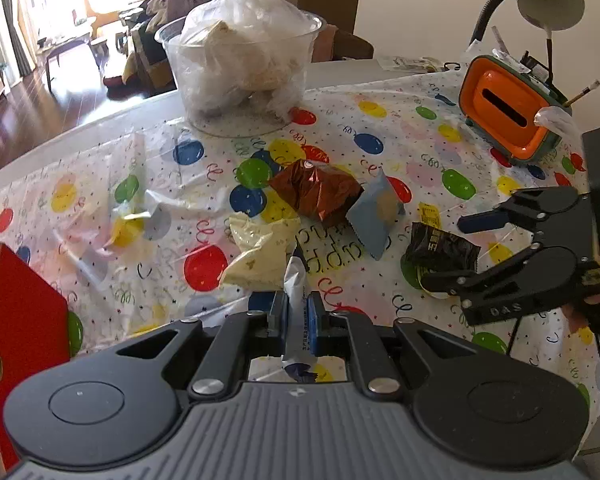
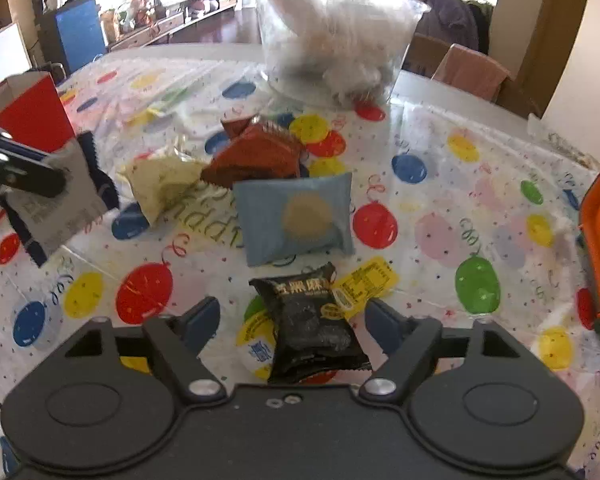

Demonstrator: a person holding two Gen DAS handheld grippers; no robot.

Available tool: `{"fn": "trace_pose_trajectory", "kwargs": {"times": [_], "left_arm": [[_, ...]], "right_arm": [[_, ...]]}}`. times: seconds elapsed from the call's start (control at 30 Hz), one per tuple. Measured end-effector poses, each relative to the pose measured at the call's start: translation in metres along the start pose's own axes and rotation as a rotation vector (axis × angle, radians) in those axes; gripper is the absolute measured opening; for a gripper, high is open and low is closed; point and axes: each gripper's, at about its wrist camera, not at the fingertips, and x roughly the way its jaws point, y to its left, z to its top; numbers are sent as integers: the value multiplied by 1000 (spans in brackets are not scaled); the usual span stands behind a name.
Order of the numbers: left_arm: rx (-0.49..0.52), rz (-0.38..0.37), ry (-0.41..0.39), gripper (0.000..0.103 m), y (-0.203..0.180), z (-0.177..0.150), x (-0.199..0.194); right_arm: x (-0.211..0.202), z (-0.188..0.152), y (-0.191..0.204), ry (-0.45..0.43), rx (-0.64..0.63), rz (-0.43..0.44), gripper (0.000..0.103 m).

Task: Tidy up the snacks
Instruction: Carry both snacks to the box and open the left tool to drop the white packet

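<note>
The left gripper has its jaws clamped on a white-and-blue packet lifted off the desk — likely bound for the red box — while the right gripper, jaws wide, straddles the black snack to take it next.

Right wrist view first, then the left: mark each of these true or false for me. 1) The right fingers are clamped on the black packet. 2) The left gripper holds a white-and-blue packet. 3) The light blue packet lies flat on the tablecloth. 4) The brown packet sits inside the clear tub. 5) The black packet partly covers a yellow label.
1) False. The right gripper is open, its fingers either side of the black packet, not touching it.
2) True. The left gripper is shut on the white-and-blue packet.
3) True. The light blue packet lies flat on the tablecloth.
4) False. The brown packet lies on the cloth, in front of the clear tub.
5) True. The yellow label shows from under its edge.
</note>
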Motion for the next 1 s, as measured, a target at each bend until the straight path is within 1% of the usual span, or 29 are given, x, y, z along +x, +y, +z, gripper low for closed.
{"fn": "trace_pose_trajectory", "kwargs": {"times": [0.07, 0.17, 0.2, 0.27, 0.33, 0.53, 0.73, 0.8, 1.0], "left_arm": [[-5, 5, -1, 10, 1, -1, -1], [-12, 8, -1, 10, 2, -2, -2], [-12, 10, -1, 10, 2, -2, -2], [-12, 14, -2, 10, 2, -3, -2], [-15, 14, -1, 10, 2, -3, -1], [-13, 10, -6, 10, 4, -4, -3], [-19, -8, -20, 10, 10, -6, -16], [-17, -10, -31, 10, 14, -7, -23], [-32, -9, -60, 10, 31, -9, -46]], "right_arm": [[5, 0, -5, 14, 13, 9, 68], [10, -1, -11, 26, 42, 30, 57], [11, -1, -12, 30, 44, 34, 55], [12, -1, -11, 32, 36, 28, 46], [11, -1, -12, 28, 42, 26, 42], [1, -3, -9, 3, 88, -8, 34], [-26, 4, 3, -55, 122, -26, 34], [-37, 8, 9, -76, 135, -19, 33], [-69, 25, 44, -136, 122, 1, 33]]}}
